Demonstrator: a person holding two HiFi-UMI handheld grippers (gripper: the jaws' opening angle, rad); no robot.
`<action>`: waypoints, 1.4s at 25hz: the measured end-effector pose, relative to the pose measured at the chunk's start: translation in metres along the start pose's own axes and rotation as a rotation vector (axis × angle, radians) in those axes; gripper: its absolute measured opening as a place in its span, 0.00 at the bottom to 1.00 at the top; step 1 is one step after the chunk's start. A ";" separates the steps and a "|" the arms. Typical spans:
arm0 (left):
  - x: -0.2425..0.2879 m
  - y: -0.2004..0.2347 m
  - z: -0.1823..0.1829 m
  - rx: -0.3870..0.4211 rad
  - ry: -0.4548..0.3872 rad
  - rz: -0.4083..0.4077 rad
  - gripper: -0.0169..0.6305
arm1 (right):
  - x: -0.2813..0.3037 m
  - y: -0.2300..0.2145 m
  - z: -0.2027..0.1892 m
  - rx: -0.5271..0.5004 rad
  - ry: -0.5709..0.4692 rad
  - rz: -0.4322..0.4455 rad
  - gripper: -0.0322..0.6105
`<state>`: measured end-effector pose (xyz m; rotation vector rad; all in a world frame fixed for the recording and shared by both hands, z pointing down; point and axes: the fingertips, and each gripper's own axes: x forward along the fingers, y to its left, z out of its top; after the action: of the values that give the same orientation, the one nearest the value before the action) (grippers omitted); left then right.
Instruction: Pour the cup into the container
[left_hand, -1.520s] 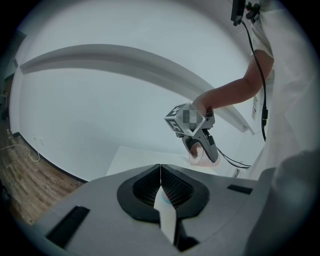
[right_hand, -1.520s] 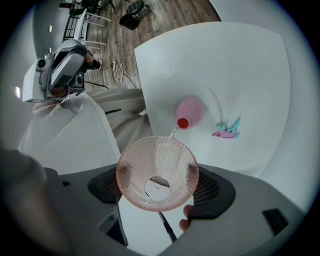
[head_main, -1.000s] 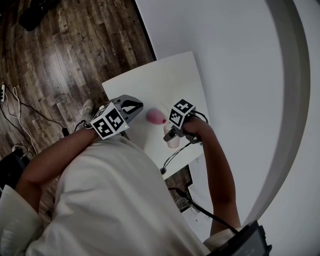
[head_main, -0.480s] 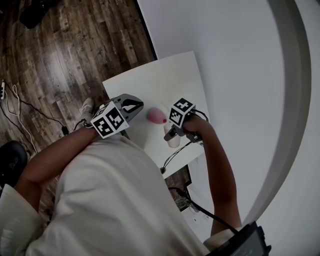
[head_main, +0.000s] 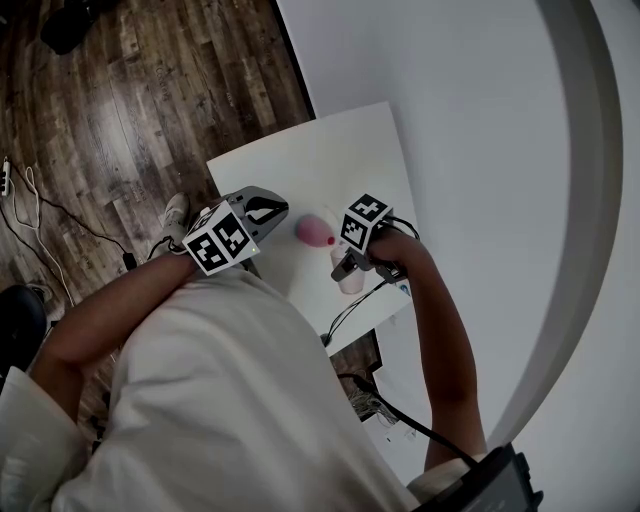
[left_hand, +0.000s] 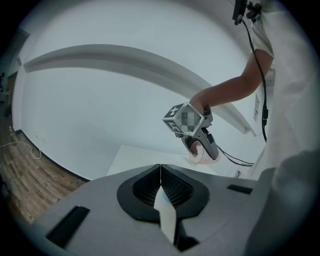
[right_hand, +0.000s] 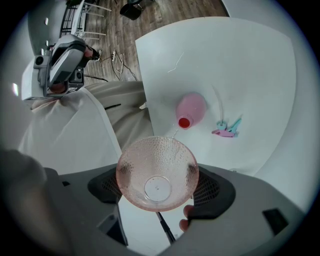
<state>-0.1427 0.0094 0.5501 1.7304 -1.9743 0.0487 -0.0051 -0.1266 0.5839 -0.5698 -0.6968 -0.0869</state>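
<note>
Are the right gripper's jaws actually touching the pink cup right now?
Touching. In the right gripper view, the right gripper has both jaws pressed against opposite sides of the cup.

1. Our left gripper (left_hand: 160, 172) points slightly downward. Its jaws are pressed together with nothing between them.
2. Our right gripper (head_main: 346, 268) tips downward more steeply. Its jaws stand wide and clamp the sides of a translucent pink cup (right_hand: 157, 170).
3. Our bare left forearm (head_main: 105, 320) comes in from the lower left of the head view and ends behind the left marker cube (head_main: 217, 240).
4. Our bare right forearm (head_main: 440, 340) reaches forward from the lower right. Our right hand (head_main: 388, 255) wraps that gripper's handle, and one fingertip (right_hand: 186, 213) shows beneath the jaws.
5. The two grippers sit side by side, apart.
</note>
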 end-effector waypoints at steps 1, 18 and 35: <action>0.000 0.001 0.000 -0.001 -0.001 0.000 0.04 | -0.001 0.000 0.000 -0.002 0.004 -0.003 0.65; -0.001 0.000 -0.002 -0.008 -0.003 0.008 0.04 | -0.012 -0.009 0.001 -0.034 0.073 -0.057 0.65; -0.003 0.000 -0.007 -0.007 0.001 0.003 0.04 | -0.011 -0.018 0.002 -0.070 0.207 -0.123 0.65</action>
<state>-0.1403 0.0149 0.5547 1.7225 -1.9745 0.0444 -0.0193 -0.1418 0.5861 -0.5752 -0.5279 -0.2822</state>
